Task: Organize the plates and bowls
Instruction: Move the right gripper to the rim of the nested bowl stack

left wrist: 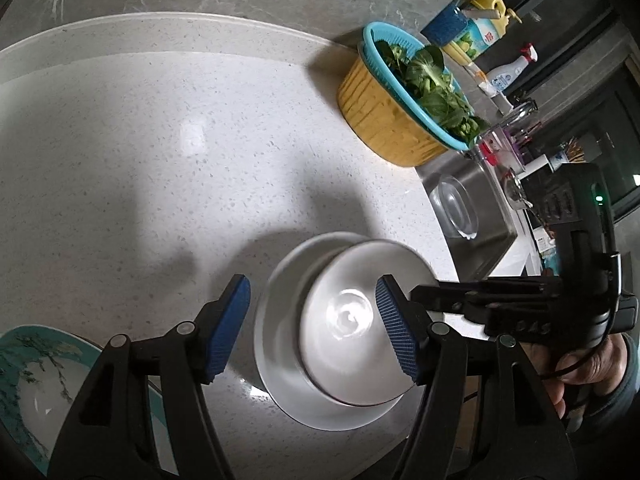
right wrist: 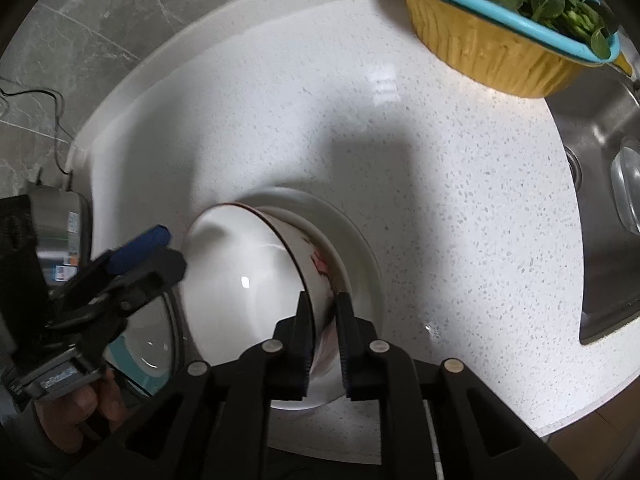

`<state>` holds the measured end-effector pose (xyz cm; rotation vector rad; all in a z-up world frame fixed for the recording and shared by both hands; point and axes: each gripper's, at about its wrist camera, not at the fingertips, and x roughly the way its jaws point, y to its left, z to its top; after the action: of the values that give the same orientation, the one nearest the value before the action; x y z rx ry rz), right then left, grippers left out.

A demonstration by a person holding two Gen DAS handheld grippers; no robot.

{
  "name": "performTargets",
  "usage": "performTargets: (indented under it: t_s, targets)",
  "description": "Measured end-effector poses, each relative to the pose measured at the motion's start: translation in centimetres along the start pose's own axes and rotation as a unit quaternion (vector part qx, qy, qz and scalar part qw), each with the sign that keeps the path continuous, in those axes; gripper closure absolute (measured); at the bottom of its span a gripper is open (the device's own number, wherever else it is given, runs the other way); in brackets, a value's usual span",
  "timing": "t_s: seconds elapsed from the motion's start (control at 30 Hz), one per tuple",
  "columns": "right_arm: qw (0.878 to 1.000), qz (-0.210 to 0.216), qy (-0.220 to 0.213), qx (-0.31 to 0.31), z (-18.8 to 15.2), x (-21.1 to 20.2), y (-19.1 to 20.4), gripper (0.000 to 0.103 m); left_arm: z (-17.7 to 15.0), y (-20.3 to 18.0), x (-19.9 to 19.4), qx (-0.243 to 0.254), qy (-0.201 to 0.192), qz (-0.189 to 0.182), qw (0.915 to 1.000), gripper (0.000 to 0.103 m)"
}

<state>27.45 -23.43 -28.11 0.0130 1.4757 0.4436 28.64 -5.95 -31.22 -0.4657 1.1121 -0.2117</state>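
A white bowl point(left wrist: 352, 328) with a red flower pattern on its outside point(right wrist: 248, 272) is held tilted over a white plate point(left wrist: 280, 360) on the speckled counter. My right gripper point(right wrist: 322, 320) is shut on the bowl's rim, one finger inside and one outside. It shows in the left wrist view point(left wrist: 424, 294) at the bowl's right edge. My left gripper point(left wrist: 312, 328) is open and empty, its blue pads on either side of the plate and bowl. A teal patterned plate point(left wrist: 40, 384) lies at the lower left, also in the right wrist view point(right wrist: 132, 356).
A yellow basin with a blue colander of greens point(left wrist: 404, 108) stands at the back by the steel sink point(left wrist: 480, 232), which holds a clear glass dish point(left wrist: 458, 210). Bottles point(left wrist: 484, 32) line the wall. A metal appliance point(right wrist: 60, 232) stands at the left. The counter's front edge point(right wrist: 600, 396) is close.
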Motion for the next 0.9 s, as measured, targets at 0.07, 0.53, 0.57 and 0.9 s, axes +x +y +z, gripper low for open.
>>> performTargets:
  t_s: [0.07, 0.53, 0.57, 0.9]
  targets:
    - [1.0, 0.008, -0.021, 0.007, 0.2, -1.1, -0.5, 0.082, 0.3, 0.4, -0.7, -0.006, -0.005, 0.003, 1.0, 0.04]
    - [0.998, 0.014, -0.052, 0.02, -2.0, -2.1, -6.3, 0.052, 0.7, 4.3, -0.6, 0.04, 0.113, 0.033, 0.9922, 0.032]
    - [0.998, 0.021, -0.049, 0.017, -2.2, -1.9, -6.2, 0.049, 0.5, 4.3, -0.4, 0.045, 0.119, 0.038, 0.9912, 0.032]
    - [0.999, 0.025, -0.029, 0.026, -2.8, -0.2, -7.3, 0.048, -1.1, 3.7, 2.5, 0.076, 0.162, 0.062, 0.9819, 0.032]
